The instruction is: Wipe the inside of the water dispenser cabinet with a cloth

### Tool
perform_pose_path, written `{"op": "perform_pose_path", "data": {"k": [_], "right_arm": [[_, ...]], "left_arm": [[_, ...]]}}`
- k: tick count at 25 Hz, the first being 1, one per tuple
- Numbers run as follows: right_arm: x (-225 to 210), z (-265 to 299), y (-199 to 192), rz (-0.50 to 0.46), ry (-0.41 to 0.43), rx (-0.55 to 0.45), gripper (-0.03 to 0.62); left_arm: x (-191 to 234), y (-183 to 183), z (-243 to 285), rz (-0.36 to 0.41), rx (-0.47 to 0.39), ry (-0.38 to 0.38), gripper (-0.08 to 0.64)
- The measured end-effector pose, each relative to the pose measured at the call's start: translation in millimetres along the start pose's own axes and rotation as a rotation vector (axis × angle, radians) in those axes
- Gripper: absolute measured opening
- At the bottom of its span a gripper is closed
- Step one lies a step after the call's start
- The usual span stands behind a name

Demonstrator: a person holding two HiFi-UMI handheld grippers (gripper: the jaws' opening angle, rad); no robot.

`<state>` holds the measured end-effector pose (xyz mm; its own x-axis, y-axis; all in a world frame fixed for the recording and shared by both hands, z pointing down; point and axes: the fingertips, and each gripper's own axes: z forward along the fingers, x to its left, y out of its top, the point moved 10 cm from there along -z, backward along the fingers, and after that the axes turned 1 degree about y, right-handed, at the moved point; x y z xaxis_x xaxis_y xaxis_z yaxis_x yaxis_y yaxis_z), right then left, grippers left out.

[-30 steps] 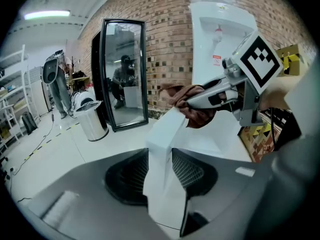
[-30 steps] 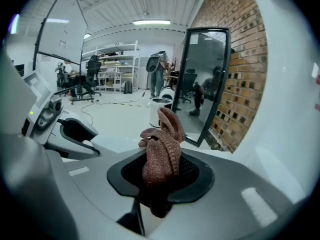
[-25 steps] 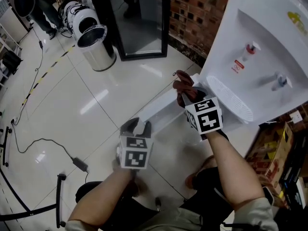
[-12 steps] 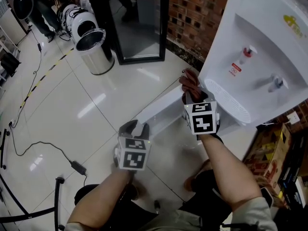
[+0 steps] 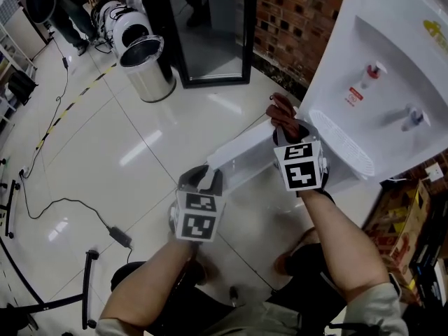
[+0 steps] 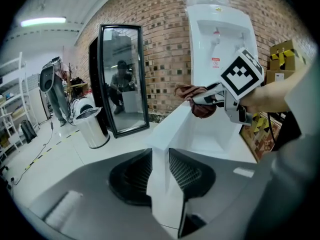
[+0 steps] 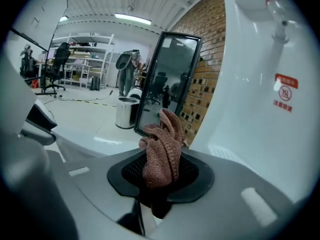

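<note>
Door held open, cloth gripped, frame centre.
Left gripper (image 5: pixel 201 180) jaws, just closing, narrow on the white cabinet door (image 5: pixel 241 149) edge; right gripper (image 5: pixel 285 130) pinches brown cloth (image 5: pixel 281 110) just beside the water dispenser (image 5: pixel 381 61).

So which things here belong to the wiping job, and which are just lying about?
Job: reddish-brown knitted cloth; white plastic water dispenser; its open white cabinet door.
Lying about: shiny steel bin; black-framed standing mirror; black floor cable.

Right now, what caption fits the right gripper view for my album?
Right gripper, jaws shut on a reddish-brown cloth, beside the white water dispenser.
</note>
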<state>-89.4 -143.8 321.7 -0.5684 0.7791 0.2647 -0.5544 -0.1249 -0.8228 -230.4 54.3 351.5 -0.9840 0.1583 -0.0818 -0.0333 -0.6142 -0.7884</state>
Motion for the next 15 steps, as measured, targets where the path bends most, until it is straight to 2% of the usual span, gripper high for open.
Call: {"op": "perform_pose_path", "data": {"k": [5, 6, 7, 12, 15], "right_arm": [[28.6, -37.3, 0.5, -0.094, 0.213, -0.131, 0.117], [37.3, -43.5, 0.0, -0.121, 0.26, -0.146, 0.117], [46.8, -48.8, -1.1, -0.148, 0.307, -0.156, 0.117], [104.0, -60.0, -10.7, -0.307, 0.551, -0.158, 0.117], [133.9, -56.1, -15.1, -0.372, 0.658, -0.135, 0.117]], "left_arm": [[13.7, 0.5, -10.4, 0.007, -0.025, -0.028, 0.103], [16.5, 0.8, -12.6, -0.002, -0.032, -0.024, 0.091], [19.1, 1.2, -14.8, -0.012, -0.039, -0.017, 0.027], [25.4, 0.8, -19.0, -0.036, -0.047, 0.011, 0.002], [26.9, 1.7, -19.6, -0.032, -0.05, 0.018, 0.002]]}}
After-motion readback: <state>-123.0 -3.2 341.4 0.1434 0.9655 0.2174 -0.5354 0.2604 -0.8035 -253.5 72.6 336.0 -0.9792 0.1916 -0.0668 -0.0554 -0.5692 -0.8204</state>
